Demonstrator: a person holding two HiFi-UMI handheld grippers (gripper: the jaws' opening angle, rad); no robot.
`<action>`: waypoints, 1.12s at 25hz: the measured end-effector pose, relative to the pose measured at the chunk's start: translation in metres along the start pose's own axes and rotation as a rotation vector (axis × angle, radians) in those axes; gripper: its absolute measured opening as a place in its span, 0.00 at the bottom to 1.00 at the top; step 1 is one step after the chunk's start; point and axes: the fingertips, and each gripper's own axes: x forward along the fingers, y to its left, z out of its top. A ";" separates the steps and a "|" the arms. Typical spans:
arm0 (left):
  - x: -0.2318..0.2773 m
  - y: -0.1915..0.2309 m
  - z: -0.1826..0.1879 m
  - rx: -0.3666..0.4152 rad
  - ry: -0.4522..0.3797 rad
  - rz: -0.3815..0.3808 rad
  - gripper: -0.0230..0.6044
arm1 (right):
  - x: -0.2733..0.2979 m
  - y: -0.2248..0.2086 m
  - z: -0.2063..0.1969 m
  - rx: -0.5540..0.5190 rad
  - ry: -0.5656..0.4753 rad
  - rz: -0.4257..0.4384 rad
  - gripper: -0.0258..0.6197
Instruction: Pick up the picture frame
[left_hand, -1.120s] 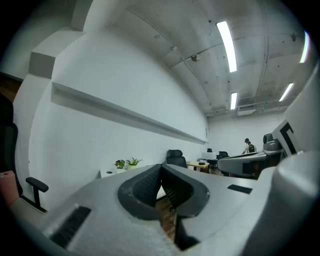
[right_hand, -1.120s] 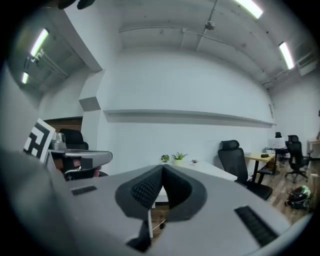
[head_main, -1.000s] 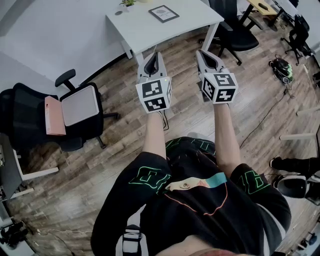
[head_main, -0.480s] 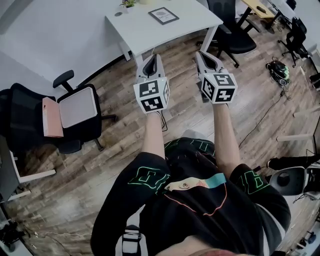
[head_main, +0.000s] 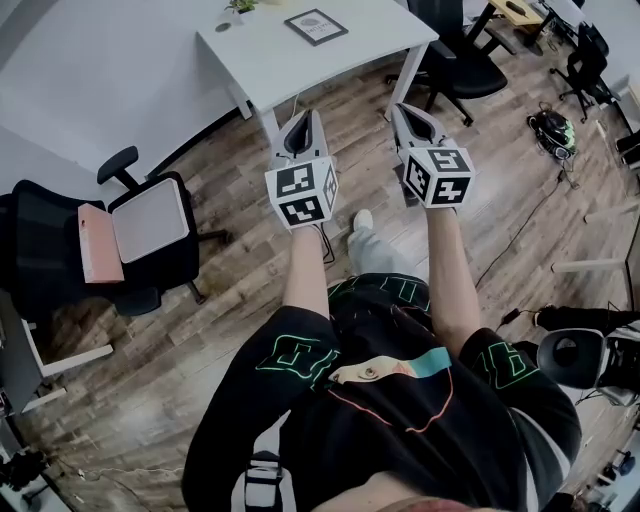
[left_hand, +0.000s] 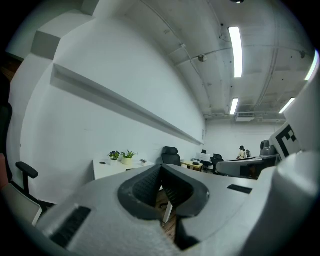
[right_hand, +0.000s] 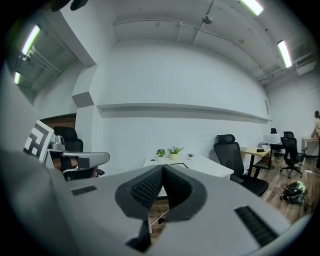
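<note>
On the white desk (head_main: 300, 62) ahead of the person, toward its far side, the picture frame (head_main: 316, 27) appears to lie flat, dark-bordered with a pale middle. Small potted plants (head_main: 238, 6) stand at the desk's back corner, apart from the frame. Both tools are held out level over the wooden floor (head_main: 220, 300), short of the desk and well apart from the frame. The left gripper (head_main: 304, 120) has its jaws fully together with nothing between them, and the right gripper (head_main: 409, 108) is the same: ribbed pads pressed flat against each other, empty.

The pickup looks not yet begun; the person has to close the distance first.

Several things could spoil it from here. With both sets of jaws closed, arriving at the frame without spreading one first would only shove it across the smooth top, perhaps toward the far edge or into the plants. A frame lying flat offers only a thin border to pinch, so a jaw may fail to get under it and skid over the front. A grip on one corner alone could let it swing or slip out once lifted. A black chair (head_main: 455, 68) stands just beside the desk's right end and a cable (head_main: 322, 240) trails on the floor, either of which could catch a foot on the way in.
</note>
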 end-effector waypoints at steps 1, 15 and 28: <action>0.003 0.000 -0.002 0.000 0.005 0.000 0.05 | 0.003 -0.002 -0.002 0.004 0.004 0.001 0.05; 0.082 0.014 -0.024 0.010 0.067 0.020 0.05 | 0.079 -0.046 -0.015 0.054 0.045 0.033 0.05; 0.169 0.023 -0.047 0.101 0.169 0.048 0.05 | 0.157 -0.102 -0.043 0.175 0.094 0.056 0.05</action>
